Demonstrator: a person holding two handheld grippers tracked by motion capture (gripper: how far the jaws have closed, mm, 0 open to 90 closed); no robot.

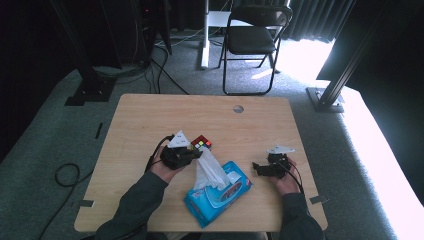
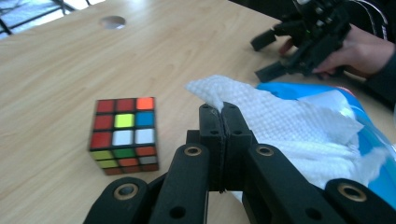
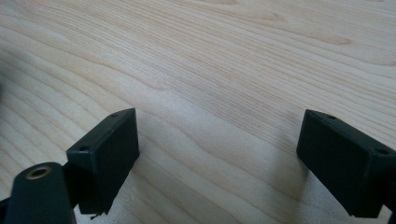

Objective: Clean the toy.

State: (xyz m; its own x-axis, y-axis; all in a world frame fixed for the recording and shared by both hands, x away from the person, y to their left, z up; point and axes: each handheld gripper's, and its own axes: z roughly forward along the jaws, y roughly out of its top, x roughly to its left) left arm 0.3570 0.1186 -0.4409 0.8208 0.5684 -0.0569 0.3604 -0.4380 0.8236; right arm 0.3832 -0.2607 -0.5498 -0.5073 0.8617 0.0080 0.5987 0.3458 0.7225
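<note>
A white wipe (image 2: 275, 116) stands pulled up out of a blue pack of wipes (image 1: 220, 192) near the front edge of a light wooden table (image 1: 150, 120), its upper corner pinched in the left gripper (image 2: 223, 108), whose two black jaws are pressed together on the sheet. In the high view the wipe (image 1: 210, 170) rises in a crumpled peak from the opening of the pack and leans toward the left gripper (image 1: 196, 153), held in the person's left hand (image 1: 165, 170) just beside and above the pack's left end. In the left gripper view the textured sheet spreads out to the right behind the jaws, its lower part running down into the blue pack (image 2: 373, 140).

A colour-tiled puzzle cube (image 1: 201, 143) sits on the table just behind the left gripper, apart from the wipe; the left gripper view shows the cube (image 2: 123, 135) resting flat on the wood to the left of the jaws.

To the right of the pack, near it but not touching, the right gripper (image 1: 259, 170) is held low over the table in the person's right hand (image 1: 285, 182), jaws pointing toward the pack. The right gripper view looks down on bare wood between the right gripper's (image 3: 219, 154) jaws, which stand wide apart with nothing between them. A round hole (image 1: 238, 108) marks the far edge of the table, and a black folding chair (image 1: 255, 40) stands on the grey carpet beyond.
</note>
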